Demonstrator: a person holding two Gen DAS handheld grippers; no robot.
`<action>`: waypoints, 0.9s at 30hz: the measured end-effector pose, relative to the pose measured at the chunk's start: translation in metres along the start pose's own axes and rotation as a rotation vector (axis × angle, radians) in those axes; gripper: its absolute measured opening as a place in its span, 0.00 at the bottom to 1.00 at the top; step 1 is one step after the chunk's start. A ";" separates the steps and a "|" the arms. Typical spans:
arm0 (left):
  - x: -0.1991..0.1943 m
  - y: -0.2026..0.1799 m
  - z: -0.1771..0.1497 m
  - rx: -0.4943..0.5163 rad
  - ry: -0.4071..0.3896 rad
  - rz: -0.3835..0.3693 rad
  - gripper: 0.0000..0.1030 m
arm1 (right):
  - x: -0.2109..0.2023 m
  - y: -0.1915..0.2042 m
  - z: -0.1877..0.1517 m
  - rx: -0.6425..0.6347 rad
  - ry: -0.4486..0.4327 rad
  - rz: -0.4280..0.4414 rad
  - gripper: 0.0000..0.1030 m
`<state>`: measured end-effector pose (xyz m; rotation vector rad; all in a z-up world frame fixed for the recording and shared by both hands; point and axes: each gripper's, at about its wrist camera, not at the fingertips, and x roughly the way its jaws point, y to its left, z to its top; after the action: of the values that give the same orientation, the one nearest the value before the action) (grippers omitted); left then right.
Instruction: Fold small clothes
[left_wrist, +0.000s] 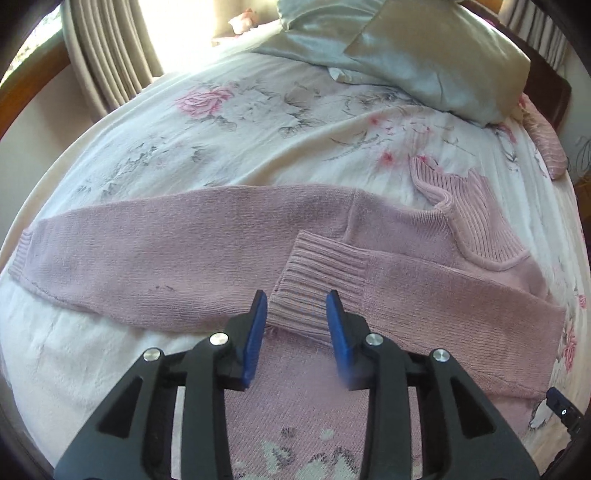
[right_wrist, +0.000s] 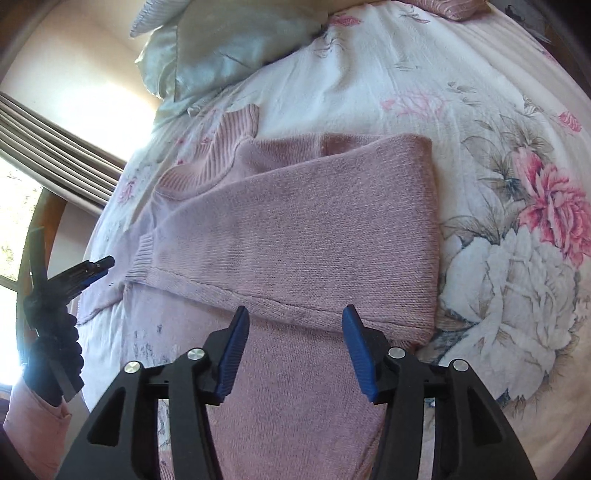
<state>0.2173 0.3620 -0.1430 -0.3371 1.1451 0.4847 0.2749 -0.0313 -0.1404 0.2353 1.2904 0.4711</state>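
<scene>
Lying beneath both open tools (left_wrist: 296, 301) (right_wrist: 293, 315), pink sweater (left_wrist: 192, 243) (right_wrist: 295, 221)

You see a soft, matt pink knitted sweater (left_wrist: 207, 236) with ribbed cuffs on a matt, crinkled floral cotton bedspread (left_wrist: 258, 122). The pale satin pillow (left_wrist: 417, 51) at the bedspread's far edge looks glossy. Your left gripper (left_wrist: 296, 306) has matt black plastic arms, ridged blue pads (left_wrist: 338, 325) and shiny metal rivets (left_wrist: 218, 338).

A white bedspread (left_wrist: 258, 122) printed with pink roses covers the bed. Pale satin pillows (left_wrist: 417, 48) lie at one o'clock in the left wrist view, beige curtains (left_wrist: 107, 48) at eleven o'clock beside a wooden frame (left_wrist: 26, 81).
</scene>
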 end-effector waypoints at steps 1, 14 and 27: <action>0.012 -0.002 -0.002 0.001 0.030 0.005 0.32 | 0.010 0.000 0.002 0.004 0.017 -0.023 0.51; -0.012 0.091 -0.016 -0.055 0.011 -0.076 0.66 | 0.001 0.059 -0.011 -0.036 -0.007 -0.043 0.69; -0.025 0.422 -0.053 -0.627 -0.019 0.112 0.63 | 0.038 0.161 -0.072 -0.093 0.067 -0.007 0.69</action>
<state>-0.0553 0.6889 -0.1442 -0.8101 0.9754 0.9449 0.1802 0.1213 -0.1246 0.1381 1.3308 0.5355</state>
